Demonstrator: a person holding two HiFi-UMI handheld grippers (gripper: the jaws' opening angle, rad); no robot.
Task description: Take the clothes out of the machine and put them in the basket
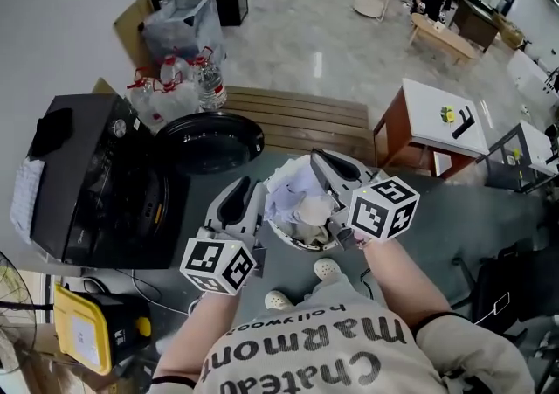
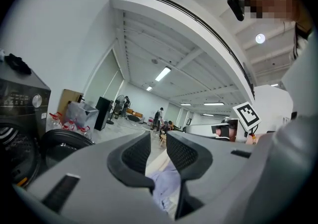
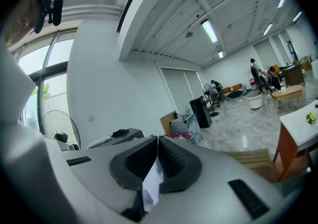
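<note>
Over the white basket [image 1: 284,237], which is set on the grey floor just in front of the person's shoes [image 1: 327,269], a bundle of pale clothes [image 1: 293,196] is held up by both grippers. More cloth can be seen down inside the basket, and the bundle is bunched above its rim.

The left gripper [image 2: 158,136] is placed at the left side of the bundle. Its jaws are partly apart, and a fold of light purple cloth from the clothes is caught between them low down.

The right gripper [image 3: 158,139] is placed at the right side of the bundle. Its jaws are squeezed almost together, and a thin bit of white cloth is pinched between them.

Both grippers are pointed away from the person, about level.

To the left of the basket the dark machine [image 1: 96,183] is seen, with its round door [image 1: 210,141] swung open toward the basket. Water bottles [image 1: 188,78] are stood behind the machine, by the wall.
</note>
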